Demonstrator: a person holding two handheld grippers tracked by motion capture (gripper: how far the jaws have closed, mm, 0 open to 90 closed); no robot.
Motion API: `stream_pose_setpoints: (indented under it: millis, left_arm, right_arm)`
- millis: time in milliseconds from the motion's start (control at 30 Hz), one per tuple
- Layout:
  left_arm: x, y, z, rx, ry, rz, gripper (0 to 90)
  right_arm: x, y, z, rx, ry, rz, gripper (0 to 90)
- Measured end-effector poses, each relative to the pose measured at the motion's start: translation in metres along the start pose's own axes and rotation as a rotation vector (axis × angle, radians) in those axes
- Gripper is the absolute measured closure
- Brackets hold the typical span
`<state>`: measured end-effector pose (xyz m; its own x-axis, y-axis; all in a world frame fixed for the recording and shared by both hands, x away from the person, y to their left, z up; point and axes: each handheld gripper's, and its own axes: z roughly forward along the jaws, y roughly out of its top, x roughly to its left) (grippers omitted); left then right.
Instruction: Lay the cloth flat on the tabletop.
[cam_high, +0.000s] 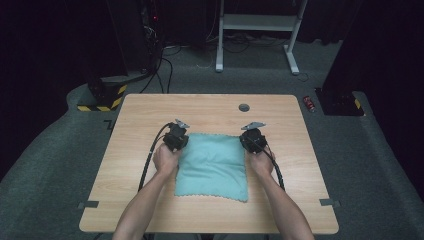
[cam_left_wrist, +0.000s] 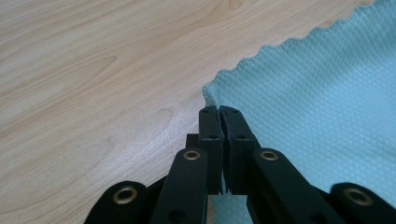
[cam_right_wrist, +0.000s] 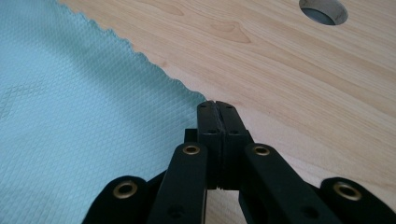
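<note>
Lying flat near the middle of the wooden table (cam_high: 210, 107), the teal cloth (cam_high: 212, 167) spreads as a rough square with scalloped edges and a fine diamond weave; its far edge runs between the two grippers, its near edge toward six o'clock; a few soft creases cross it.

At the cloth's ten o'clock corner sits the left gripper (cam_left_wrist: 219, 111), its jaws pressed together with the corner of the fabric caught between them, the cloth curling up slightly at the tips in the left gripper view; the left hand (cam_high: 166, 159) wraps the body from behind, forearm coming in from seven o'clock, and a black cable trails along the arm.

At the two o'clock corner sits the right gripper (cam_right_wrist: 216, 105), jaws likewise pressed together, tips right on the scalloped edge; whether fabric lies between them I cannot tell; the right hand (cam_high: 260, 161) holds it low, forearm entering from five o'clock.

Beyond the cloth toward twelve o'clock, a round cable hole (cam_high: 244, 107) opens in the tabletop; nothing is seen inside it but a grey lining.
</note>
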<state>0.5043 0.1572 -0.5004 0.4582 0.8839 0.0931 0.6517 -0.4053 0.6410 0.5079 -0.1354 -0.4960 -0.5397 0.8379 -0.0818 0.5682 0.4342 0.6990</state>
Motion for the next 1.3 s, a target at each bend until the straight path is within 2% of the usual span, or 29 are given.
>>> stream_pose_setpoints:
  millis: [133, 233, 333, 433, 533, 600, 667, 767, 833, 933, 1000, 1167, 1300]
  left_arm:
    - [0.002, -0.002, 0.002, -0.003, 0.013, -0.006, 80.5]
    - [0.007, -0.004, 0.001, -0.007, 0.025, -0.027, 72.5]
    - [0.01, -0.007, -0.005, -0.024, 0.026, -0.053, 66.7]
    - [0.01, -0.013, -0.014, -0.054, -0.008, -0.074, 65.2]
    - [0.004, -0.023, -0.024, -0.085, -0.063, -0.082, 63.6]
    - [-0.002, -0.03, -0.029, -0.076, -0.094, -0.063, 61.8]
    - [-0.008, -0.038, -0.033, -0.069, -0.105, -0.033, 60.8]
    - [-0.013, -0.047, -0.036, -0.064, -0.11, -0.017, 59.4]
    - [-0.014, -0.051, -0.035, -0.063, -0.118, -0.028, 58.4]
    - [-0.015, -0.056, -0.032, -0.049, -0.116, -0.049, 56.2]
    - [-0.015, -0.057, -0.032, -0.057, -0.117, -0.058, 55.8]
    - [-0.016, -0.056, -0.031, -0.054, -0.104, -0.043, 55.8]
    - [-0.017, -0.056, -0.031, -0.048, -0.098, -0.04, 55.7]
  right_arm:
    - [0.0, -0.001, 0.006, 0.024, -0.015, 0.001, 89.0]
    - [-0.003, -0.003, 0.006, 0.022, -0.011, 0.026, 74.9]
    - [-0.005, -0.005, -0.001, -0.008, -0.008, 0.041, 69.3]
    - [-0.005, -0.01, -0.009, -0.022, 0.033, 0.058, 70.3]
    - [0.002, -0.018, -0.013, -0.005, 0.067, 0.037, 70.4]
    - [0.007, -0.024, -0.013, 0.007, 0.08, 0.02, 68.3]
    - [0.01, -0.028, -0.012, 0.018, 0.067, 0.006, 66.6]
    - [0.009, -0.031, -0.007, 0.032, 0.065, 0.023, 67.7]
    - [0.008, -0.031, -0.006, 0.028, 0.063, 0.033, 70.4]
    - [0.008, -0.029, -0.005, 0.032, 0.058, 0.012, 80.5]
    - [0.008, -0.027, -0.004, 0.039, 0.053, -0.012, 88.4]
    - [0.012, -0.02, -0.001, 0.063, 0.012, -0.062, 90.0]
    - [0.009, -0.019, 0.0, 0.051, 0.002, -0.043, 90.0]
